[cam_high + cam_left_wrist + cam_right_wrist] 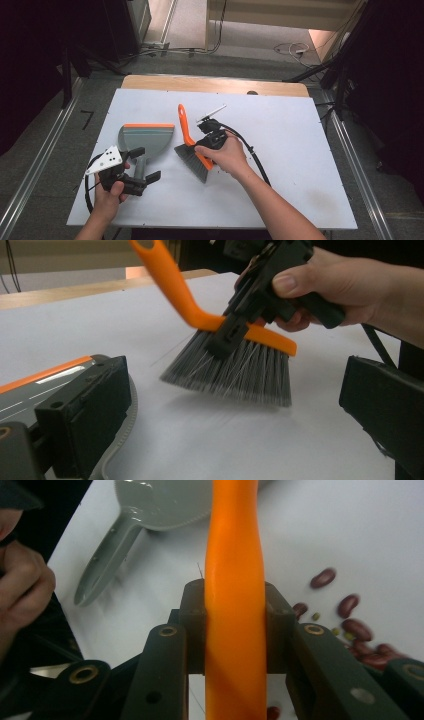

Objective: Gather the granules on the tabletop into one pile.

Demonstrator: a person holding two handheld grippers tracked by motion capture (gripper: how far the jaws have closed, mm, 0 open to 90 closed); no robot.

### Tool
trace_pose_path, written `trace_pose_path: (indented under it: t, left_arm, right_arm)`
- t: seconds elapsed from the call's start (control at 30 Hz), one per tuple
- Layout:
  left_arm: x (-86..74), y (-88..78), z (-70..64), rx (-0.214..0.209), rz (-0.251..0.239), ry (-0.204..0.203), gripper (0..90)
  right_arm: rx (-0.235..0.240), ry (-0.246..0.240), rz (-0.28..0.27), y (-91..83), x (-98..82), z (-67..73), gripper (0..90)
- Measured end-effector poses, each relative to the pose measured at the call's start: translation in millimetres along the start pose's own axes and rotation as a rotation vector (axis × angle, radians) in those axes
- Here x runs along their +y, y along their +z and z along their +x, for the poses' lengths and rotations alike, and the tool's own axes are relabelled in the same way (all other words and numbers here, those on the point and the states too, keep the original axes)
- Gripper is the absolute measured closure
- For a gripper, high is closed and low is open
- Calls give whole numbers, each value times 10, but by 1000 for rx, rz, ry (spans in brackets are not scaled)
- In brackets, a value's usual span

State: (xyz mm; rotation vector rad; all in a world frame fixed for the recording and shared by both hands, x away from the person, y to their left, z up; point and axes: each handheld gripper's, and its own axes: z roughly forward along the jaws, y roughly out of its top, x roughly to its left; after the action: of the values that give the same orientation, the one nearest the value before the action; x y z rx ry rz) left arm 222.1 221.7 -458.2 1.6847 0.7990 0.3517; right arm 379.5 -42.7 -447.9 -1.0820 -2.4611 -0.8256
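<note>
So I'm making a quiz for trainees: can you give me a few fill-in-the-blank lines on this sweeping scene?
1. The right gripper is shut on the brush's ____ handle.
2. The left gripper is open at the ____'s handle.
3. The beans on the table are dark ____.
4. The brush's bristles are ____.

Missing words: orange; dustpan; red; grey

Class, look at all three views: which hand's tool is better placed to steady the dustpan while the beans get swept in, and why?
Left. The left tool sits open at the dustpan, its jaws on either side of the handle. The right tool is already shut on the brush, near the beans.
</note>
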Motion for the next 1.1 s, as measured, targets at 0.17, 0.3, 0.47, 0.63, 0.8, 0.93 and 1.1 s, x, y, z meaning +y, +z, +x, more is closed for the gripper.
trace_pose_path:
  t: [0.17, 0.3, 0.47, 0.63, 0.8, 0.93, 1.1]
  left_arm:
    - [-3, 5, 1, -2, 0, 1, 10]
    - [-5, 7, 1, -4, 3, 4, 10]
    - [-5, 12, -8, -5, 9, 8, 10]
    - [-5, 16, -17, -5, 11, 7, 10]
    - [-9, 25, -19, -7, 15, 7, 10]
    - [-9, 29, -20, -6, 17, 9, 10]
    - [-9, 30, -20, -6, 16, 8, 10]
  right_arm:
    - [-55, 30, -10, 138, 21, -65, 686]
    - [-87, 71, -20, 146, 23, -166, 686]
    - [-133, 107, -27, 96, -11, -263, 681]
    - [-157, 129, -43, 7, -65, -360, 678]
    - [-156, 167, -60, -81, -134, -499, 675]
    - [-159, 192, -74, -151, -187, -587, 674]
    - [-174, 212, -88, -230, -240, -666, 673]
